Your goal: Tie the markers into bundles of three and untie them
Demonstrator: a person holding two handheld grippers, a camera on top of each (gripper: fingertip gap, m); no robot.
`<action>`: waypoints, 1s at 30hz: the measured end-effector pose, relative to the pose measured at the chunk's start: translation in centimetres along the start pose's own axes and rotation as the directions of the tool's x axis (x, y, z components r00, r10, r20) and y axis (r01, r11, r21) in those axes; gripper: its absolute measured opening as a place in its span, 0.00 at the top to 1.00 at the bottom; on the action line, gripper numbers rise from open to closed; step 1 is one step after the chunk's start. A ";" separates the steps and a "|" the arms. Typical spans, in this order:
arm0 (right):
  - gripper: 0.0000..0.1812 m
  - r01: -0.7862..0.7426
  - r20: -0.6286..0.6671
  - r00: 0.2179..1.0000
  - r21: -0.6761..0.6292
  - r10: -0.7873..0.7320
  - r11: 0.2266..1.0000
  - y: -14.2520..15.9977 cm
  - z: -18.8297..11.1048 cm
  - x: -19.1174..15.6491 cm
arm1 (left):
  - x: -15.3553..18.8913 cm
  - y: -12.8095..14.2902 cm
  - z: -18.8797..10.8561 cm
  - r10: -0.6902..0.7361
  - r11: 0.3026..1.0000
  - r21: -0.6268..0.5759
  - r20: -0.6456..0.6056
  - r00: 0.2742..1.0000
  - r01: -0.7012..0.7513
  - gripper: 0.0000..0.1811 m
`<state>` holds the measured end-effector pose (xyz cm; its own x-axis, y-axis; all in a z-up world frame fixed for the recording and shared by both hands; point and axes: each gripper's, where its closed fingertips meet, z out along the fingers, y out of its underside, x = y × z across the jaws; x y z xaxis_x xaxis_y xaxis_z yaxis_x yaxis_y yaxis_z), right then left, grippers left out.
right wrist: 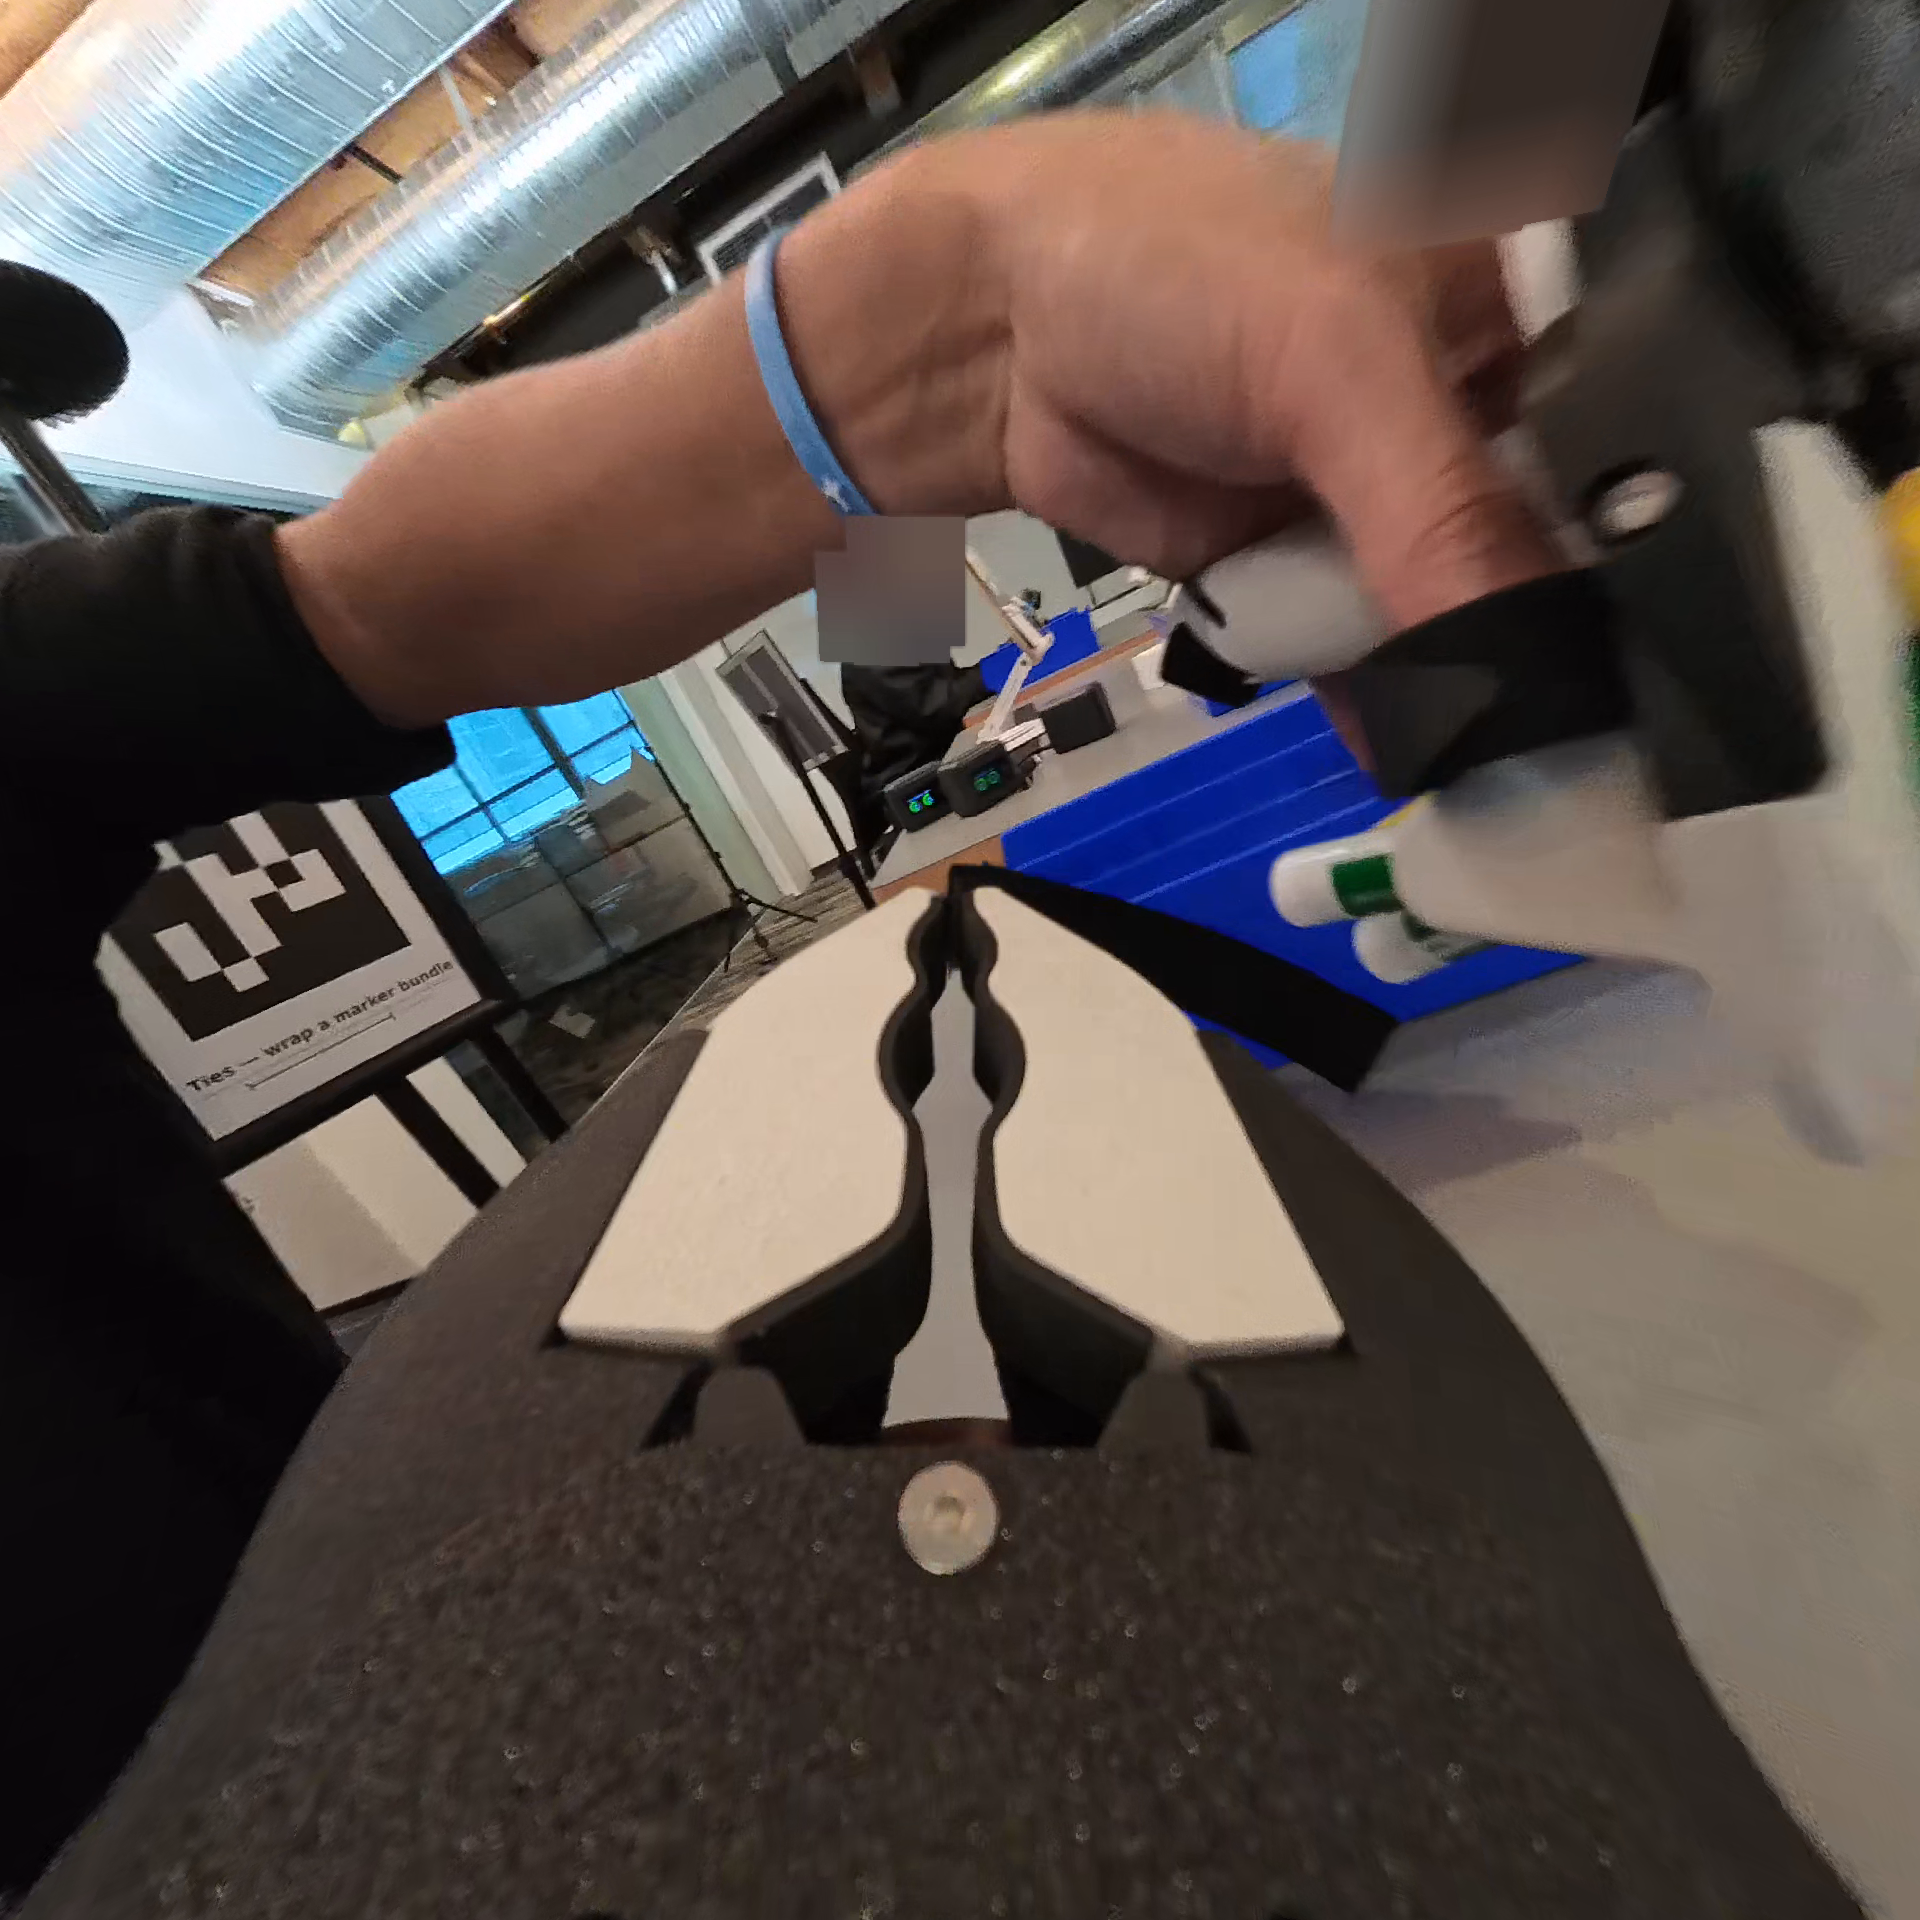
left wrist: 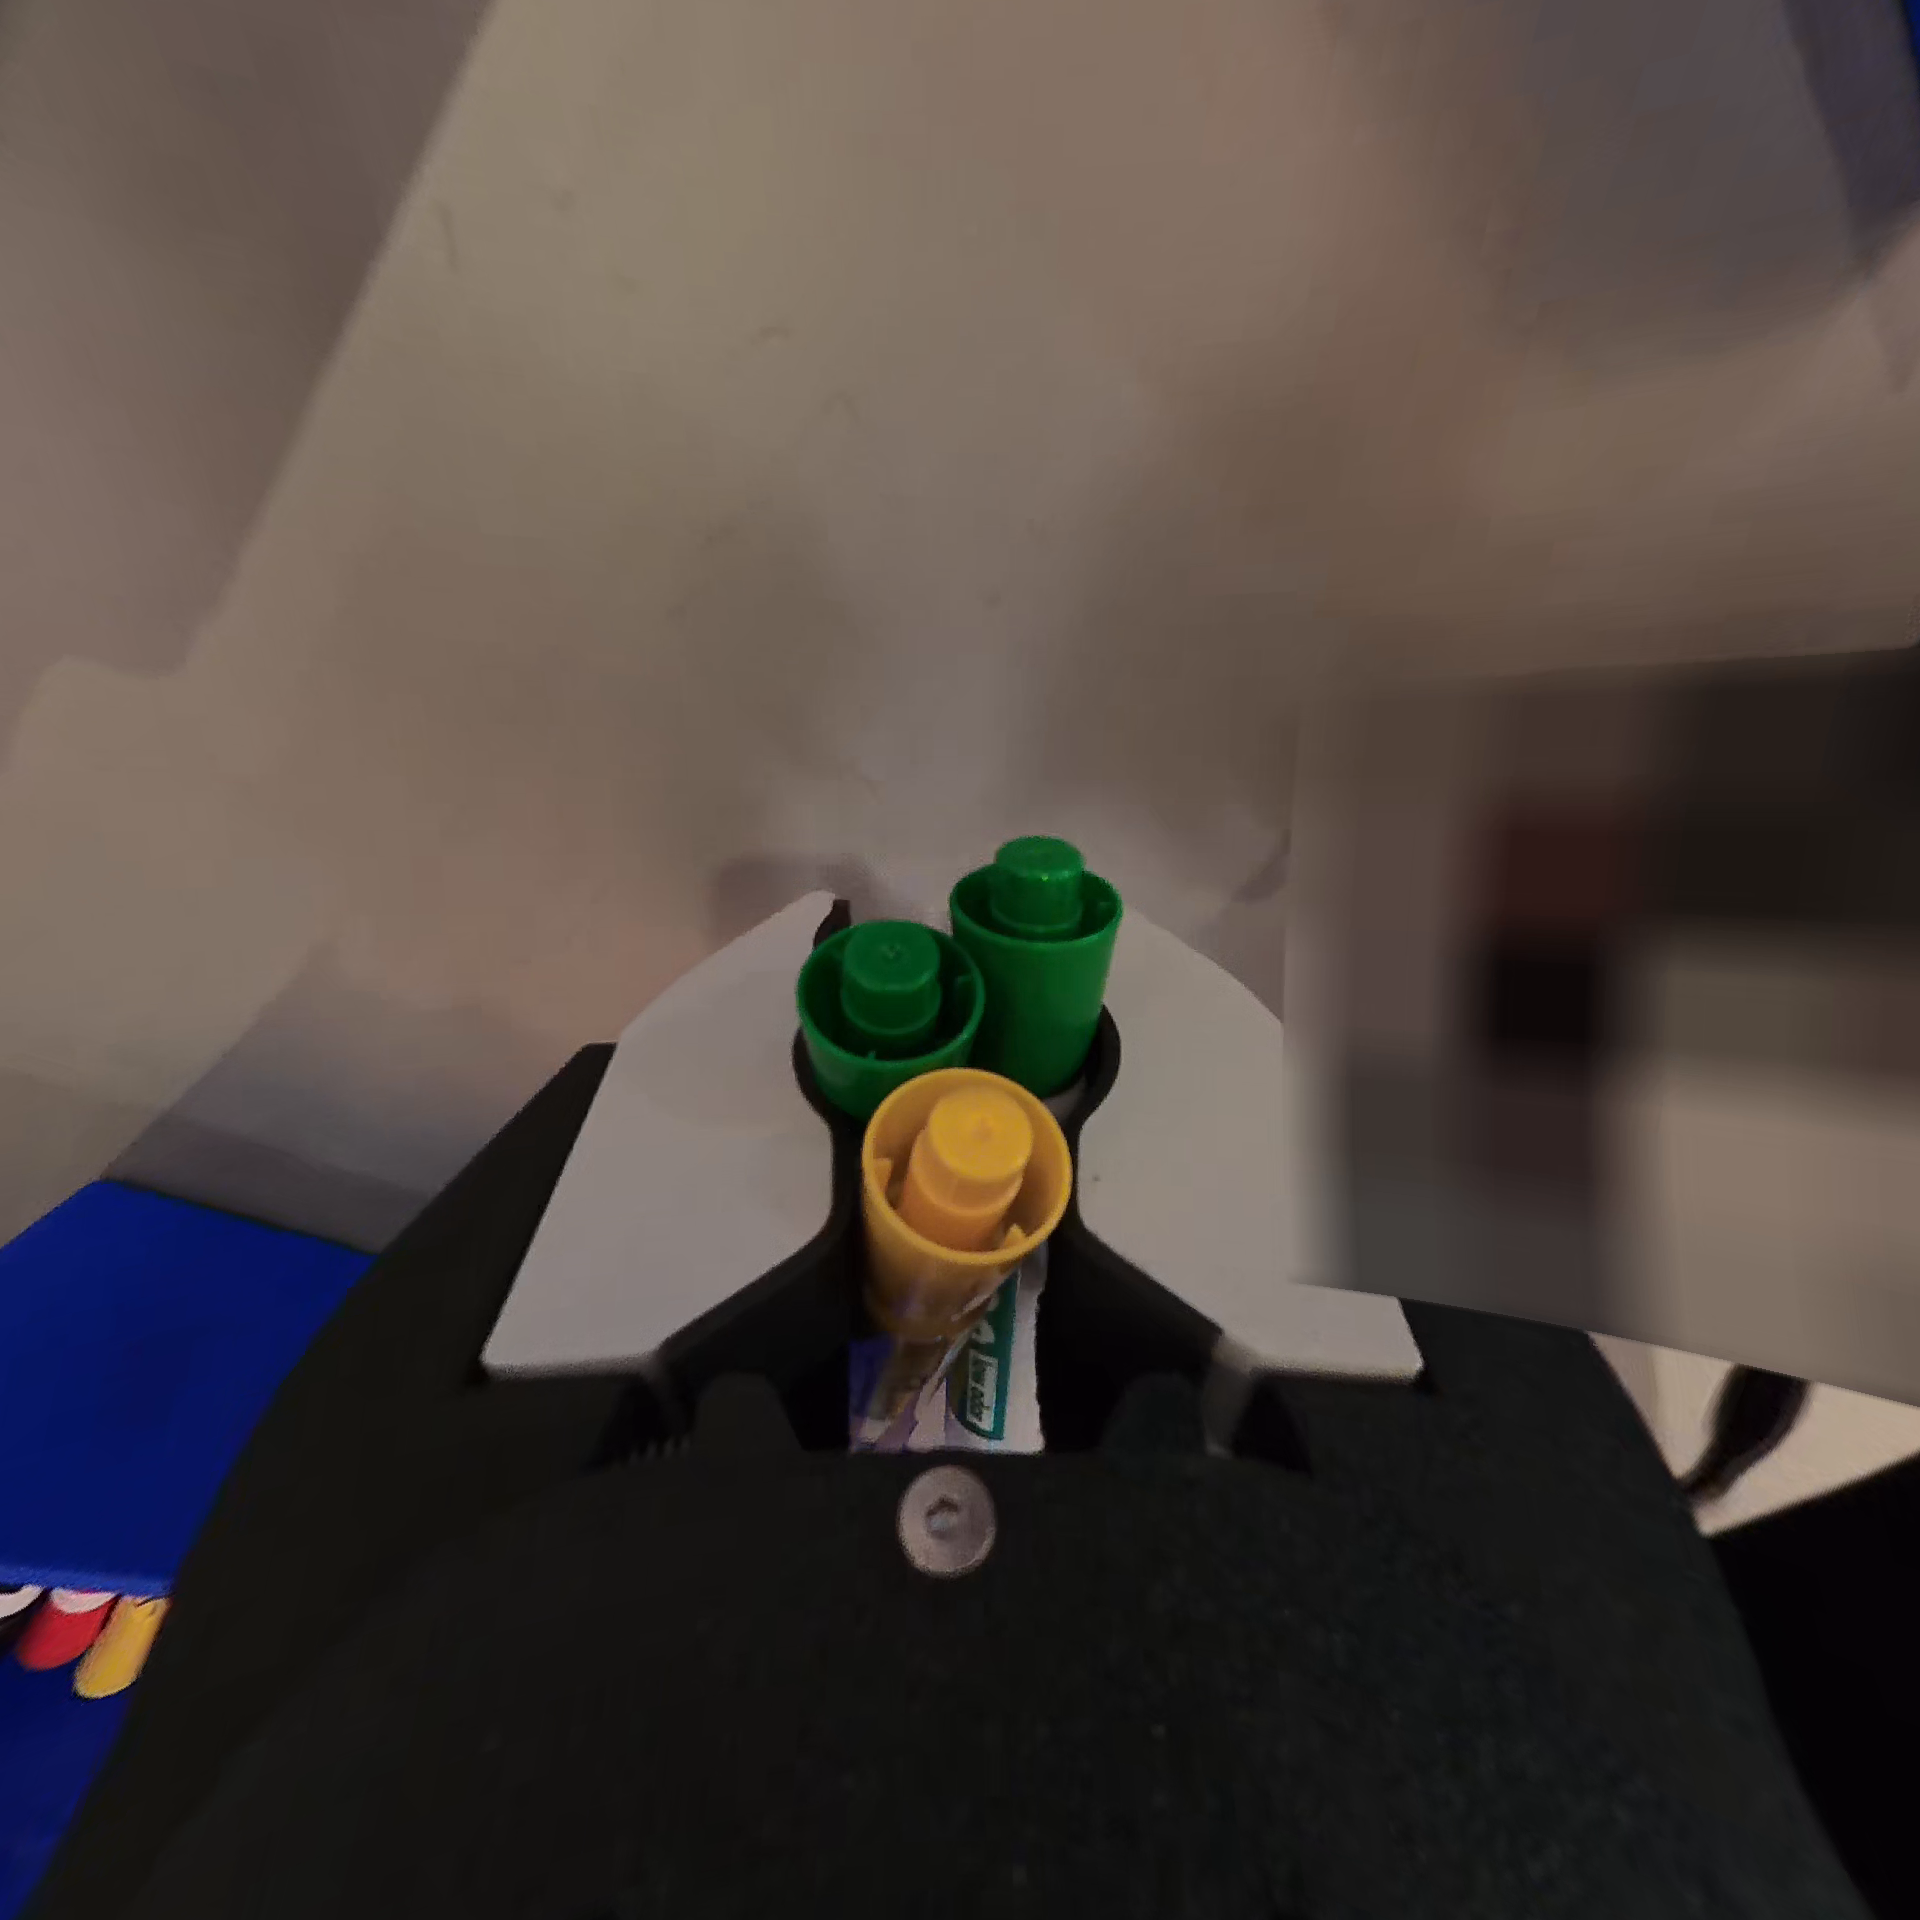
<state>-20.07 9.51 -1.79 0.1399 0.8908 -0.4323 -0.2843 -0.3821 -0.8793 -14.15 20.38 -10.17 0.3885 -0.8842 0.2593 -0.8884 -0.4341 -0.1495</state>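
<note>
- In the left wrist view, at the far left edge, a blue bin [left wrist: 135, 1382] is showing, with a red marker cap [left wrist: 57, 1633] and a yellow marker cap [left wrist: 120, 1647] peeking out beneath its rim.
- At the centre, the left gripper [left wrist: 961, 1039] is clamping three markers between its jaws: two green-capped markers, one at left [left wrist: 888, 1003] and one at right [left wrist: 1039, 956], and a yellow-capped marker [left wrist: 966, 1174] nearest the camera, all pointing cap-first away from the lens.
- I am seeing no tie around them here; whether one sits lower on the barrels is hidden.
- The markers are looking light, rigid and smooth-plastic, so I judge they are apt to slide lengthwise or roll past each other; holding across the barrels near the middle, as the gripper is doing now, is the safest hold.
- In the right wrist view, a hand [right wrist: 1143, 364] wearing a blue wristband [right wrist: 800, 384] is gripping the handle of the other gripper at the upper right, blurred.
- The right gripper [right wrist: 961, 914] is sitting with its jaws nearly together, only a thin gap between them, holding nothing.
- Right of it, the white butt ends of the bundle [right wrist: 1351, 904] are sticking out in front of the blue bin [right wrist: 1195, 821] on the grey tabletop [right wrist: 1558, 1351].
</note>
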 end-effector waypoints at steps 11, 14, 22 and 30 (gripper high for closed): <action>1.00 0.252 -0.297 0.938 0.223 -0.181 0.942 -3.2 1.9 2.2 | 1.9 -1.2 0.4 -0.017 1.000 0.024 -0.025 1.000 0.018 0.78; 0.99 0.283 -0.371 0.911 0.239 -0.182 0.929 -3.2 0.9 2.3 | 1.7 -1.5 0.0 -0.006 0.999 0.044 -0.015 1.000 0.006 0.78; 0.99 0.218 -0.414 0.908 0.321 -0.071 0.922 -2.9 -0.3 2.7 | 1.5 -2.3 -0.6 -0.022 0.998 0.059 -0.012 1.000 0.023 0.79; 0.99 0.203 -0.394 0.916 0.306 -0.070 0.930 -2.4 0.3 2.6 | 2.0 -2.3 -0.3 -0.020 0.999 0.047 -0.026 0.999 0.021 0.78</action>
<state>-19.30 12.78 -0.74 0.5222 0.7458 -0.4137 -0.5268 -0.0994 -0.8442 -11.41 19.62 -9.04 0.3993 -0.8708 0.2869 -0.8677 -0.4600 -0.1886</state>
